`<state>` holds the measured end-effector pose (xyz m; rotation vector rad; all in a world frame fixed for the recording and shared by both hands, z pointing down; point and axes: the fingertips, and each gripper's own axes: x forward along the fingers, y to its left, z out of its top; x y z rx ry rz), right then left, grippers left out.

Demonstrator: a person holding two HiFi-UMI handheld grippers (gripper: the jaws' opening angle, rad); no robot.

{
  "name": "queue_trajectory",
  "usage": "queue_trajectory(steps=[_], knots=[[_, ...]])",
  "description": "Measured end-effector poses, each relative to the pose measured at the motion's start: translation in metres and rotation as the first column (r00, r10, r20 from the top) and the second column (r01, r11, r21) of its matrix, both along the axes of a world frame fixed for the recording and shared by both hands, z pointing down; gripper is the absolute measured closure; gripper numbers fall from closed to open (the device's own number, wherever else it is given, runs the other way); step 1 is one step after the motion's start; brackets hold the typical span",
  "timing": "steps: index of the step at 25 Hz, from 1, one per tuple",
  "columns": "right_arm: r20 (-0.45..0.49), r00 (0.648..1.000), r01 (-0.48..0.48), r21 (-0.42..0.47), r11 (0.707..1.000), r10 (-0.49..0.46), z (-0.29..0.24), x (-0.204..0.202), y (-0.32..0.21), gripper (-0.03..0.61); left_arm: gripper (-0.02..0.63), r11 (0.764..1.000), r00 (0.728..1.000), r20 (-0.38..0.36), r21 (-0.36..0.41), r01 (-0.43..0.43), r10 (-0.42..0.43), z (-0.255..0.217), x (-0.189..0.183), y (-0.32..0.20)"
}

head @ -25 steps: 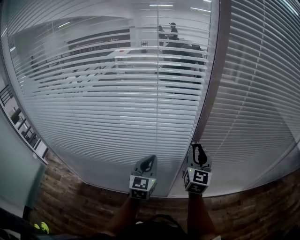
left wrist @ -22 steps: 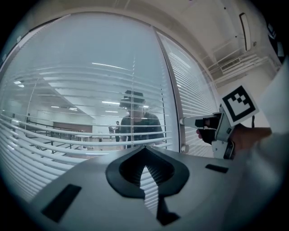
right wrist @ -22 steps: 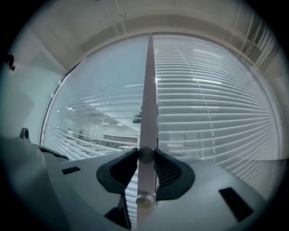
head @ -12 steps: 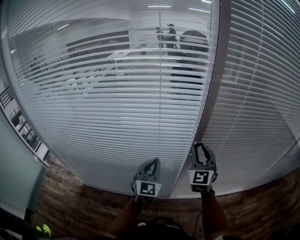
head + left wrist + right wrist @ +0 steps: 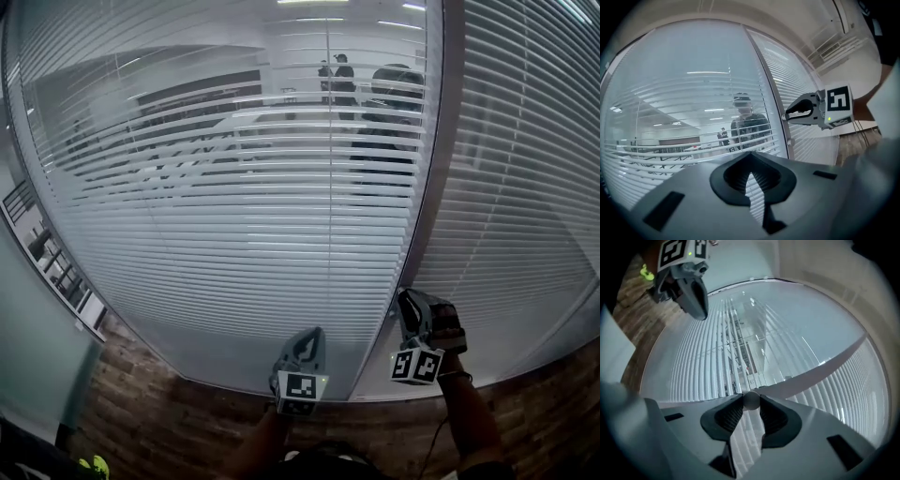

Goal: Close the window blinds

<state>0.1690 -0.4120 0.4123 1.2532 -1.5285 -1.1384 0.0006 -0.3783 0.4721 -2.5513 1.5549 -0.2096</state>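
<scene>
Blinds (image 5: 234, 216) span nine to one o'clock, slats partly open; right gripper (image 5: 409, 300), at five o'clock, pinches a round knob (image 5: 751, 400) on the mullion (image 5: 429, 178); left gripper (image 5: 309, 337), at six o'clock, pressed together, empty.

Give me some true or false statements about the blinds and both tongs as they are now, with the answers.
1. The right tongs are closed on a small round knob. True.
2. The left tongs hold that knob too. False: they are shut on nothing.
3. The blind slats are fully closed. False: they are open enough to see through.
4. People stand beyond the glass. True.
</scene>
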Motion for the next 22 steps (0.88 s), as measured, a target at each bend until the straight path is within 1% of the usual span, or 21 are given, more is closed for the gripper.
queue_trajectory(steps=[2, 3, 5, 6, 7, 8, 9, 10, 11, 12, 13, 14, 15, 16, 17, 18, 19, 20, 21, 22], knots=[[-0.119, 0.993, 0.002, 0.013, 1.000, 0.000, 0.002, -0.001, -0.001, 0.462, 0.620, 1.000, 1.000, -0.012, 0.016, -0.026, 0.026, -0.008, 0.002, 0.005], [-0.162, 0.987, 0.006, 0.016, 1.000, -0.003, 0.002, -0.001, -0.001, 0.462, 0.620, 0.999, 0.999, -0.018, 0.026, -0.040, 0.040, -0.011, 0.004, 0.008], [-0.205, 0.979, 0.013, 0.018, 1.000, -0.009, 0.004, -0.001, -0.002, 0.461, 0.620, 0.998, 0.997, -0.035, 0.034, -0.061, 0.062, -0.013, 0.008, 0.011], [-0.200, 0.980, 0.014, 0.016, 1.000, -0.011, 0.004, -0.001, -0.002, 0.460, 0.620, 0.997, 0.997, -0.046, 0.031, -0.067, 0.068, -0.013, 0.009, 0.012], [-0.171, 0.985, 0.017, 0.013, 1.000, -0.015, 0.003, -0.001, -0.001, 0.460, 0.620, 0.997, 0.996, -0.055, 0.025, -0.069, 0.070, -0.013, 0.010, 0.012], [-0.114, 0.993, 0.025, 0.009, 1.000, -0.023, 0.002, -0.002, 0.000, 0.458, 0.620, 0.997, 0.996, -0.062, 0.020, -0.069, 0.070, -0.013, 0.010, 0.013], [-0.032, 0.999, 0.038, 0.005, 0.999, -0.037, 0.000, -0.004, 0.003, 0.456, 0.620, 0.998, 0.995, -0.068, 0.015, -0.068, 0.069, -0.012, 0.009, 0.013], [0.068, 0.996, 0.052, 0.002, 0.999, -0.052, -0.002, -0.005, 0.007, 0.450, 0.620, 0.998, 0.995, -0.074, 0.011, -0.068, 0.068, -0.012, 0.009, 0.014], [0.182, 0.981, 0.062, 0.000, 0.998, -0.061, -0.004, -0.007, 0.011, 0.434, 0.620, 0.998, 0.994, -0.084, 0.008, -0.069, 0.070, -0.012, 0.009, 0.014], [0.305, 0.950, 0.064, 0.003, 0.998, -0.062, -0.006, -0.007, 0.013, 0.417, 0.620, 0.997, 0.993, -0.096, 0.007, -0.073, 0.073, -0.013, 0.008, 0.014], [0.438, 0.897, 0.059, 0.008, 0.998, -0.056, -0.008, -0.006, 0.014, 0.404, 0.620, 0.997, 0.991, -0.106, 0.007, -0.079, 0.079, -0.013, 0.009, 0.014], [0.578, 0.815, 0.049, 0.011, 0.999, -0.046, -0.011, -0.002, 0.012, 0.402, 0.620, 0.996, 0.990, -0.111, 0.007, -0.087, 0.087, -0.014, 0.009, 0.014], [0.710, 0.704, 0.042, 0.005, 0.999, -0.033, -0.011, 0.003, 0.011, 0.402, 0.620, 0.995, 0.989, -0.112, 0.007, -0.096, 0.096, -0.014, 0.011, 0.014], [0.815, 0.579, 0.040, -0.010, 0.999, -0.015, -0.011, 0.008, 0.009, 0.402, 0.620, 0.995, 0.988, -0.111, 0.006, -0.105, 0.105, -0.014, 0.014, 0.015], [0.886, 0.464, 0.039, -0.029, 0.999, 0.007, -0.009, 0.012, 0.007, 0.403, 0.620, 0.994, 0.987, -0.113, 0.006, -0.112, 0.112, -0.014, 0.017, 0.016], [0.927, 0.373, 0.038, -0.043, 0.998, 0.026, -0.008, 0.015, 0.006, 0.402, 0.620, 0.993, 0.986, -0.117, 0.005, -0.117, 0.117, -0.014, 0.019, 0.017], [0.951, 0.307, 0.035, -0.051, 0.998, 0.038, -0.006, 0.016, 0.005, 0.403, 0.620, 0.993, 0.985, -0.123, 0.004, -0.119, 0.119, -0.014, 0.020, 0.018], [0.963, 0.265, 0.030, -0.053, 0.998, 0.043, -0.006, 0.016, 0.003, 0.404, 0.620, 0.993, 0.985, -0.126, 0.002, -0.120, 0.119, -0.013, 0.020, 0.018], [0.969, 0.244, 0.021, -0.054, 0.998, 0.047, -0.005, 0.016, 0.001, 0.405, 0.620, 0.993, 0.985, -0.126, 0.001, -0.120, 0.119, -0.013, 0.021, 0.018], [0.970, 0.236, 0.010, -0.054, 0.998, 0.050, -0.006, 0.016, -0.001, 0.407, 0.620, 0.993, 0.985, -0.124, 0.001, -0.121, 0.120, -0.012, 0.021, 0.018]])
